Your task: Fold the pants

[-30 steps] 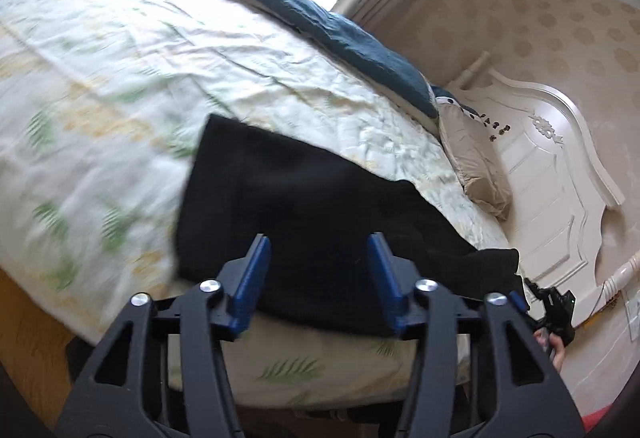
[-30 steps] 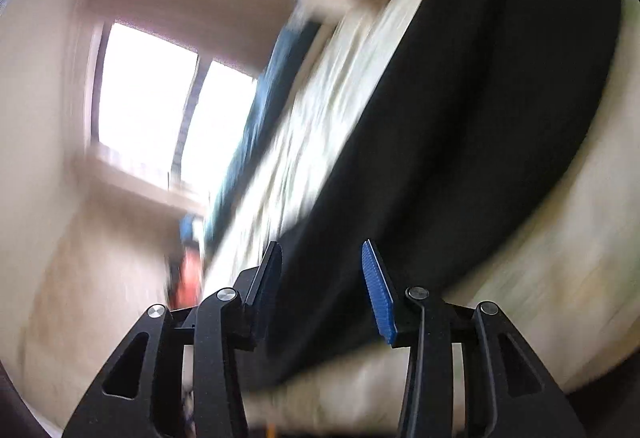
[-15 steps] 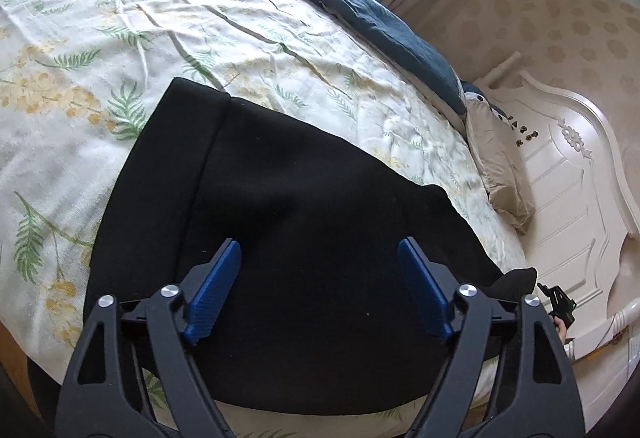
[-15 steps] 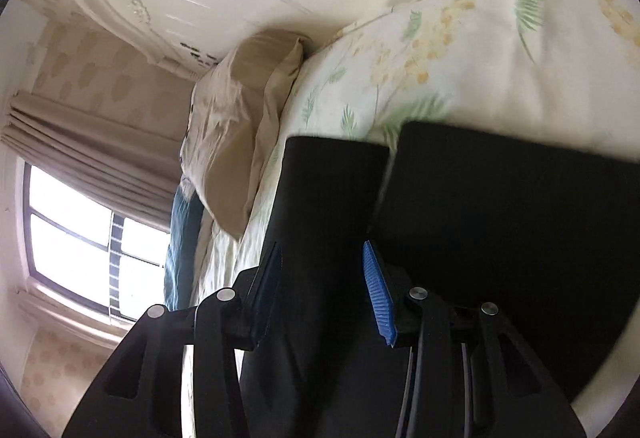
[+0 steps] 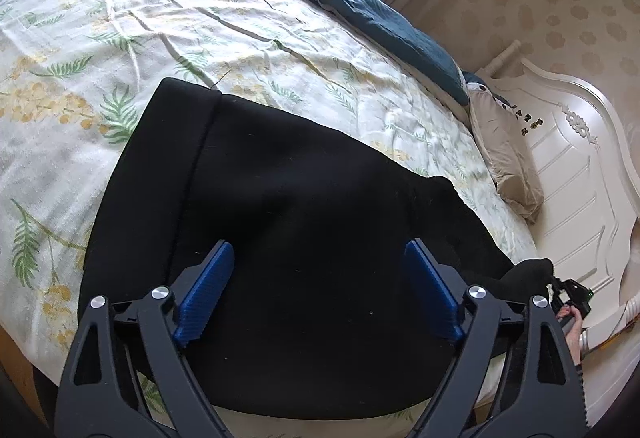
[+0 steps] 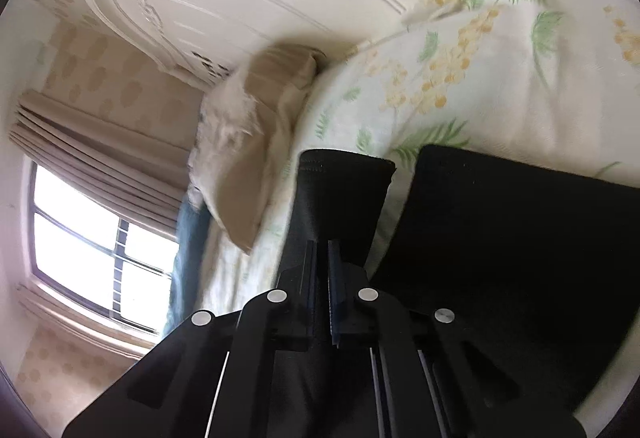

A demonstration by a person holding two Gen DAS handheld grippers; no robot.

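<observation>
Black, soft pants are lying limp across the floral bedspread; we are pinching one leg's hem with the right gripper, clenched, while hovering the left gripper, spread wide, above the waistband.

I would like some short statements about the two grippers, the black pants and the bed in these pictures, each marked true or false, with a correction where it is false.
1. The left gripper is open above the black pants. True.
2. The right gripper is wide open and holds nothing. False: its fingers are shut on a leg end of the pants.
3. The pants lie on a bedspread printed with green leaves and yellow flowers. True.
4. The pants are blue jeans. False: they are plain black.
5. A beige pillow lies near the white headboard. True.
6. The curtains cover the whole window. False: bright panes show below them.
</observation>
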